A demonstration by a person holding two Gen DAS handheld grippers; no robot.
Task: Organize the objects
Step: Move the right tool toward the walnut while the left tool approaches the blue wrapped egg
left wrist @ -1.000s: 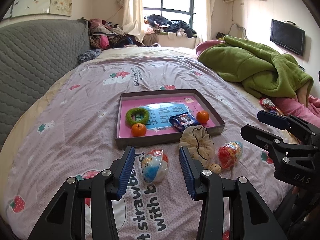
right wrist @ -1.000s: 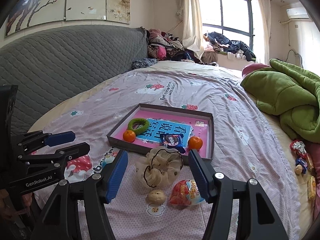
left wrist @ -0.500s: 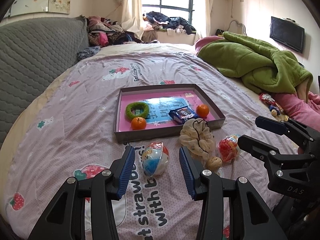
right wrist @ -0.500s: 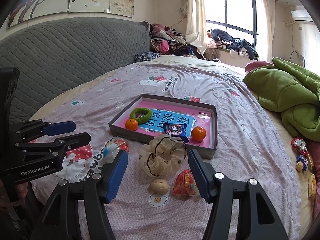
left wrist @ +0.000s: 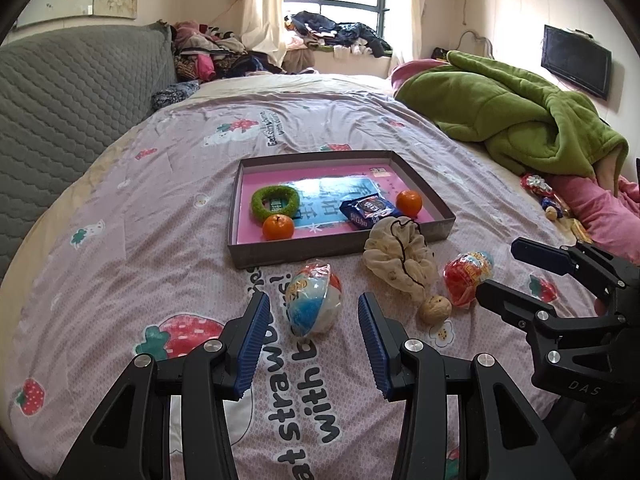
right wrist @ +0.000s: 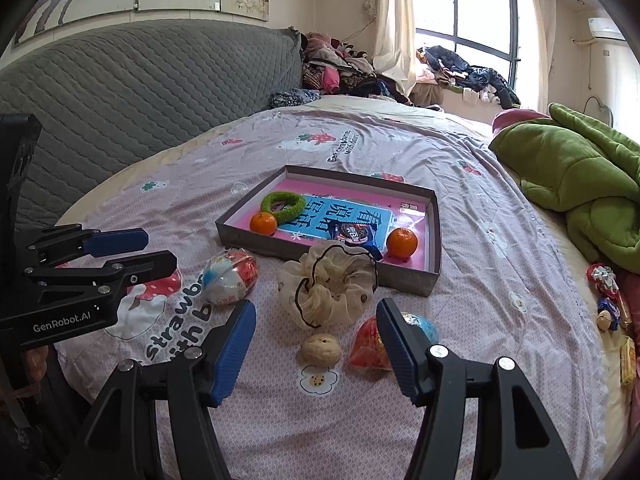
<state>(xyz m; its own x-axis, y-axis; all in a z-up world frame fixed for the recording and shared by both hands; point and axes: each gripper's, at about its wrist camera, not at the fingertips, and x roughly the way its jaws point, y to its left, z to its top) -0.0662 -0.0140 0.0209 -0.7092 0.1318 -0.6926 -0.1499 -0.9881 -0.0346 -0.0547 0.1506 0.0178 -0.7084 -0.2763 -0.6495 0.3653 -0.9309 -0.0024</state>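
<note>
Bedroom light falls on a wide bed (left wrist: pixel 120 240) with a strawberry-print sheet, which carries everything. Nearest its front edge, the left gripper (left wrist: pixel 312 340) hangs with its jaws spread wide and empty, framing a blue-and-white toy egg (left wrist: pixel 314 304), probably lined up to pick it. The right gripper (right wrist: pixel 316 344) is equally spread, empty, with a walnut (right wrist: pixel 321 349) between its tips and a red toy egg (right wrist: pixel 372 346) just beside the right finger. Just beyond lies a cream scrunchie (right wrist: pixel 326 288), touching the box's front wall. Mid-bed, the shallow box (left wrist: pixel 248 258) holds 2 oranges (left wrist: pixel 278 227), a green ring (left wrist: pixel 275 202) and a snack packet (left wrist: pixel 370 210), so it is likely the collecting place; 4 things wait outside it.
</note>
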